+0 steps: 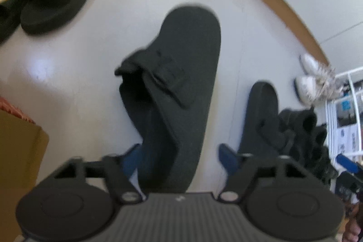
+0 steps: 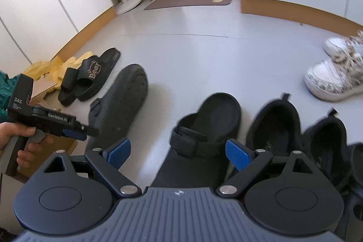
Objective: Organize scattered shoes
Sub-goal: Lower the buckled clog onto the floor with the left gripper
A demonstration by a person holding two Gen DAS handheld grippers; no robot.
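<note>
Shoes are seen being gathered into a row on a pale floor (image 2: 204, 56). The left claw (image 1: 179, 158) is held spread wide above a dark clog (image 1: 179, 74), which lies between its blue pads (image 1: 226, 158) without being pressed by either; it appears to have been set down there, toe away from the claw. No earlier motion can be vouched for. The right claw (image 2: 179, 153) is likewise spread, with nothing pinched, and is pointed down over the matching clog (image 2: 204, 128), whose heel strap sits just ahead of its pads. To the right of that claw a pair of black sneakers (image 2: 274, 128) is lined up, with white sneakers (image 2: 333, 81) farther off. To the left, well apart, black slides (image 2: 90, 78) are rested by a cardboard box (image 2: 47, 83). The two clogs are judged not yet paired, a gap being left between them.
</note>
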